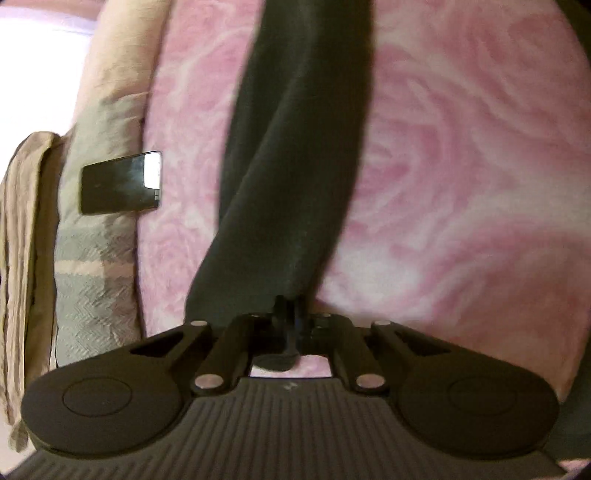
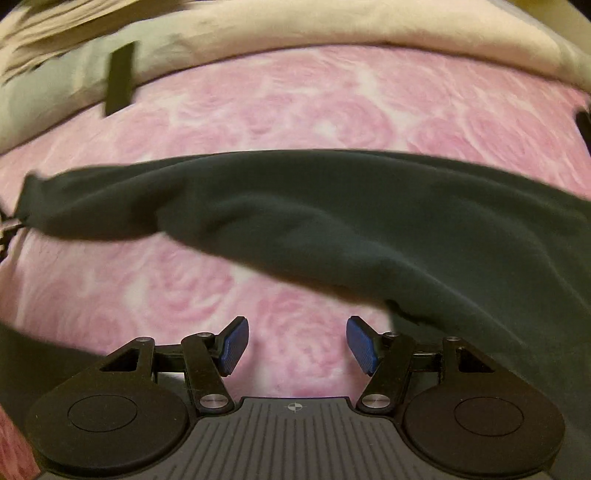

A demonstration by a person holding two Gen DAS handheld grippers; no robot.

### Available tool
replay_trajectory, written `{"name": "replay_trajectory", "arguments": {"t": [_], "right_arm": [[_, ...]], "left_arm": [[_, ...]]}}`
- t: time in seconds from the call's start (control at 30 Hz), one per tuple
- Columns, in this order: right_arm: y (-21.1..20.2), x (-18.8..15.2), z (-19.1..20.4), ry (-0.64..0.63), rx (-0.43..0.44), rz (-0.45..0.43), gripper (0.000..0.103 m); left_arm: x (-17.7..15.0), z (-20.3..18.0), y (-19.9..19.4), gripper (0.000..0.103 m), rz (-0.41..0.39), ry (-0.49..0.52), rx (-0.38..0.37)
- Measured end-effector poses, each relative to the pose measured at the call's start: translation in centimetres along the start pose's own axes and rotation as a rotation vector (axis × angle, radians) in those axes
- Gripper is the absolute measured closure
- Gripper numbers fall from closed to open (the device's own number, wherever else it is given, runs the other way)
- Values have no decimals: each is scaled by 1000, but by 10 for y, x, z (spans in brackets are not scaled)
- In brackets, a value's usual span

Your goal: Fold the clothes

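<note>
The pink rose-patterned blanket fills most of what you see in both views, spread flat under everything else. Along its far edge in your right wrist view lies a band of beige bedding; in the left wrist view the same bedding runs down the left side, with a grey-striped woven patch below it.

Across the blanket stretches the dark garment, a long piece of black-green fabric. In your right wrist view it runs from the far left edge, narrow there, and widens toward the right, where it bunches in folds. In the left wrist view the garment reaches away from your tool as a long strip toward the top of the frame.

Your left tool has its fingers pressed together on the near end of the garment, the cloth pinched between them.

Your right tool is spread wide, its blue pads well apart, with only blanket between them and nothing gripped; the garment's edge lies just beyond and to the right.

A dark phone rests on the bedding near the blanket's edge, showing in the right wrist view as a blurred dark strip.
</note>
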State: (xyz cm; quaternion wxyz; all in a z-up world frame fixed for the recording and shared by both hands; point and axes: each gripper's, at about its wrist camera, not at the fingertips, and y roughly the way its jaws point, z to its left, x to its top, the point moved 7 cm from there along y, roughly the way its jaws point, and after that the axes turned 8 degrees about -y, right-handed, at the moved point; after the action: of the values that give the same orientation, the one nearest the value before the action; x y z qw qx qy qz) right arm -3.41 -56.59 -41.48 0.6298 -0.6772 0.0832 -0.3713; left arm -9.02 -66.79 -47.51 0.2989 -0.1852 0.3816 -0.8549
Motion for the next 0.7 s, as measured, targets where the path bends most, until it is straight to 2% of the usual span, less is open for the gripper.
{"name": "replay_trajectory", "arguments": {"t": [0.1,0.27,0.37,0.4,0.5,0.57,0.7], "right_arm": [[-6,3,-24,77,-56,10,41],[-8,-2,-49,102,-117,67,41],[-4,-14,-60,119,-128,115,41],[-1,-19,-62,109,-131,132,41],[-2,-28,-65,66,-132,148,41],[-8,-27,-65,28,-121,125,41],[-20,-17,-67,-29,-103,59,41]], "left_arm": [[-11,25,-19,101,-20,-68,26],[-22,25,-44,100,40,-83,-130],[-23,9,-44,100,100,-92,-230],[-26,7,-43,101,121,-79,-217],[-33,4,-40,95,183,-41,-178],[-31,16,-41,91,185,-128,-183],[-25,40,-44,69,189,-302,-192]]}}
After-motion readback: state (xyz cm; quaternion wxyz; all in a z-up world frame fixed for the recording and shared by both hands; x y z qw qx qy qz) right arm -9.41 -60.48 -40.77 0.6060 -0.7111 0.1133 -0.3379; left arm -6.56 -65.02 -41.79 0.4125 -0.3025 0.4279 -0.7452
